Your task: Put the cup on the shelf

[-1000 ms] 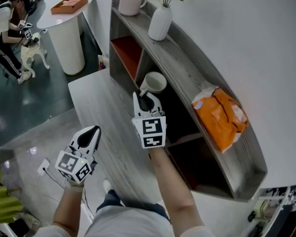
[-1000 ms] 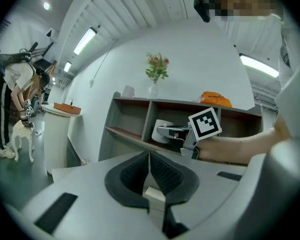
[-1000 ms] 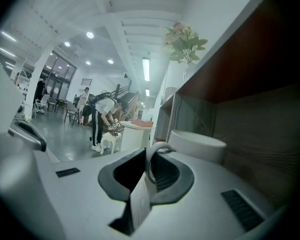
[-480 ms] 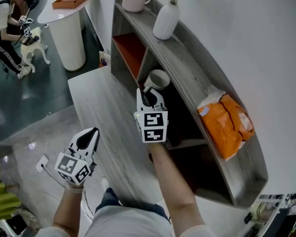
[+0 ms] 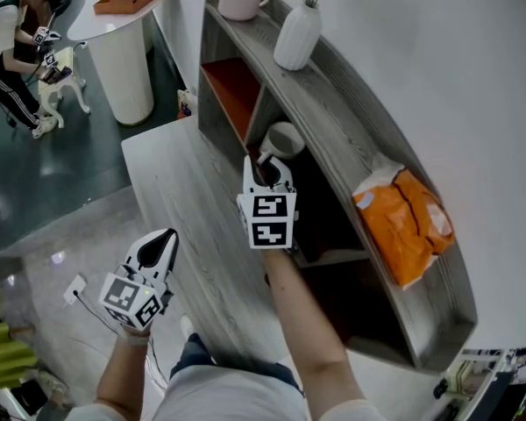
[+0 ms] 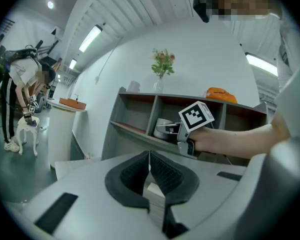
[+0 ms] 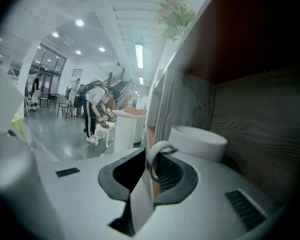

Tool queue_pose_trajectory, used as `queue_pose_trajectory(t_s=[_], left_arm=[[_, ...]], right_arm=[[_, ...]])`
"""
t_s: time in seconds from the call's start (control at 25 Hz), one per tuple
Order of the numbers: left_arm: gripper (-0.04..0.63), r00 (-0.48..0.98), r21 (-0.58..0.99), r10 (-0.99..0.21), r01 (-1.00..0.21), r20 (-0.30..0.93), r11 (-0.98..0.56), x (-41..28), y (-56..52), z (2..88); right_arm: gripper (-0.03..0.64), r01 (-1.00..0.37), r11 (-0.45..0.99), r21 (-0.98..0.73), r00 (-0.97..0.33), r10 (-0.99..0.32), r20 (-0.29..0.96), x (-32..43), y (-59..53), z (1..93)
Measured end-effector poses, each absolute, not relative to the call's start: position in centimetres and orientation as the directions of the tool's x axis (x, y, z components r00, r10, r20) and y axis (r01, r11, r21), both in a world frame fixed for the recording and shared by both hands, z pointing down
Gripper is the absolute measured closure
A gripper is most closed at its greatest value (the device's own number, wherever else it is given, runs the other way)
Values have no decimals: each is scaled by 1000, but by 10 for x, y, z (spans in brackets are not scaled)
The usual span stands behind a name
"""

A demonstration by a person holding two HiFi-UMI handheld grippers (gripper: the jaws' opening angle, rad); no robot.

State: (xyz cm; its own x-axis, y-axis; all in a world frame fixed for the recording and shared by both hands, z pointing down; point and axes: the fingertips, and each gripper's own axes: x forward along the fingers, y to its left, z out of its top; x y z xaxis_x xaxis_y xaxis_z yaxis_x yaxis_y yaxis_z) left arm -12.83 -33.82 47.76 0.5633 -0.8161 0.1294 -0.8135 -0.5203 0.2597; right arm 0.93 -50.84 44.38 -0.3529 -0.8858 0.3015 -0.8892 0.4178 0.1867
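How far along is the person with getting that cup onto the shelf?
Nearly there. The cup is already inside the middle compartment of the shelf. The right gripper is shut on its handle; whether it is set down yet is unclear. Left to do: let go and pull out. The left gripper hangs shut and empty.

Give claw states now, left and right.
Left claw: shut, empty.
Right claw: shut on the cup by its handle, inside the shelf.
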Motion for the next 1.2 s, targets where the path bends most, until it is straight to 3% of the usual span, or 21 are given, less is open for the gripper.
queue_pose_trajectory(t_s=[0.32, 0.64, 0.96, 1.2], left_arm=[[577, 563, 257, -817, -814, 128, -521, -127, -336, 476], [577, 559, 251, -818, -818, 136, -517, -126, -328, 474], [577, 550, 230, -825, -826, 129, -515, -122, -309, 461], [577, 532, 215, -838, -838, 121, -501, -120, -284, 449]], right_arm=[[515, -912, 392, 124, -340, -889, 308, 18, -511, 447], [499, -935, 338, 110, -300, -916, 267, 33, -494, 437], [505, -931, 355, 81, -331, -918, 217, 36, -463, 418], [569, -906, 420, 55, -409, -901, 148, 26, -418, 398]])
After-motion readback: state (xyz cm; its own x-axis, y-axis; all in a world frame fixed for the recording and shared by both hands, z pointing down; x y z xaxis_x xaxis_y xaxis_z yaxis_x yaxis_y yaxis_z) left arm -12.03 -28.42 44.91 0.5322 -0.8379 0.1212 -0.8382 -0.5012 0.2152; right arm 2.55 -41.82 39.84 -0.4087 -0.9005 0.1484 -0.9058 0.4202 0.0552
